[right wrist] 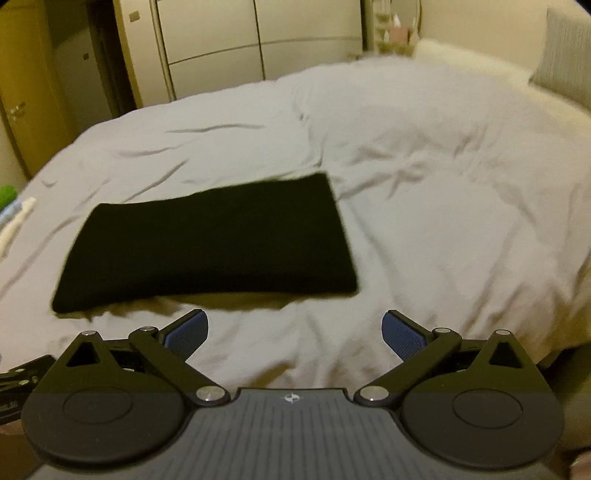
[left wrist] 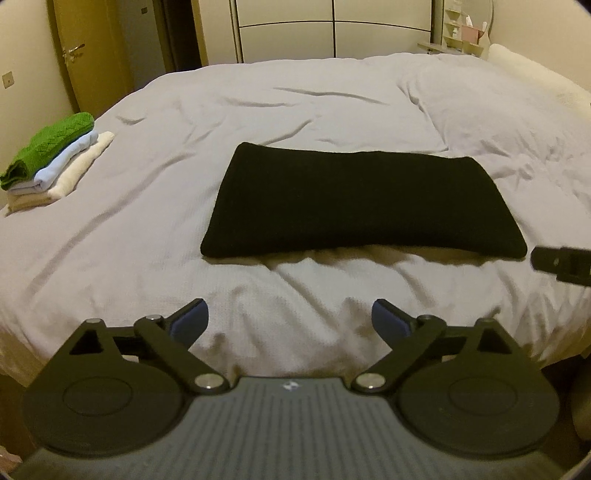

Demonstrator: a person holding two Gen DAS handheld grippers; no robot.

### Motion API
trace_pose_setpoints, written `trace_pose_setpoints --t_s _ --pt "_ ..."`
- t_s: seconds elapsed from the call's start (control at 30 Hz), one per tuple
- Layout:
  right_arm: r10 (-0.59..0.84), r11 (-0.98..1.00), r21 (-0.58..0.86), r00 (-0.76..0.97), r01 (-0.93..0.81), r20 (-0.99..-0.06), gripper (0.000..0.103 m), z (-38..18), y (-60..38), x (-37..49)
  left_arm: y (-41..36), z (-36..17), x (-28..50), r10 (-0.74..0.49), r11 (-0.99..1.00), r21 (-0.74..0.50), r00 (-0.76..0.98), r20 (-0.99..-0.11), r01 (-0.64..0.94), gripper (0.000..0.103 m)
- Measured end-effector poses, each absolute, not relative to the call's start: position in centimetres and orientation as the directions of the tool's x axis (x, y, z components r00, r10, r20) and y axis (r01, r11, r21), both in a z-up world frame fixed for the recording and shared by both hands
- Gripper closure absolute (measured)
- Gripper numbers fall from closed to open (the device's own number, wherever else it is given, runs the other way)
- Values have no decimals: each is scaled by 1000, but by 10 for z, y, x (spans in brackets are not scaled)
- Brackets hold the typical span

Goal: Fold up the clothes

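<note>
A black garment (left wrist: 362, 206) lies folded into a flat rectangle on the white bed cover (left wrist: 258, 110). It also shows in the right wrist view (right wrist: 210, 243), left of centre. My left gripper (left wrist: 290, 321) is open and empty, held above the bed's near edge, short of the garment. My right gripper (right wrist: 295, 332) is open and empty, near the garment's right front corner. Part of the right gripper shows at the right edge of the left wrist view (left wrist: 561, 264).
A stack of folded clothes (left wrist: 55, 158), green on top, then light blue and white, sits at the bed's left edge. A pillow (left wrist: 532, 77) lies at the far right. A wardrobe (left wrist: 332, 26) and a door (left wrist: 88, 48) stand behind the bed.
</note>
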State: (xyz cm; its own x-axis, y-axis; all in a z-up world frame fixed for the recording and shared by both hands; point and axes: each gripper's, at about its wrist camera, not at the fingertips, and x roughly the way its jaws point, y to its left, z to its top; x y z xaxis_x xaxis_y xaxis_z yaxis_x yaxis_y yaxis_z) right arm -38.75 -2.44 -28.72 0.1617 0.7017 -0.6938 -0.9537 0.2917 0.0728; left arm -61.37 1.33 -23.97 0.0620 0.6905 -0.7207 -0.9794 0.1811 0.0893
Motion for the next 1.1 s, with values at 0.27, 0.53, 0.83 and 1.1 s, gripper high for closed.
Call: trace_pose_setpoints --t_s 0.27,0.53,0.83,1.1 --pt "735 302 23 218 -953 -642 0 -270 -27 -395 15 -241 -616 685 185 77 72 -725 -980 8" --pt "711 283 54 172 -958 -682 0 -277 -16 -394 20 -245 -619 680 173 73 66 -730 -982 4" --pt "684 248 60 130 -967 -718 0 -290 -4 -403 27 -251 -625 669 157 69 54 -741 -985 3" --pt "666 229 58 113 -972 -737 0 -300 6 -408 35 -261 -631 652 141 69 40 -758 -988 2"
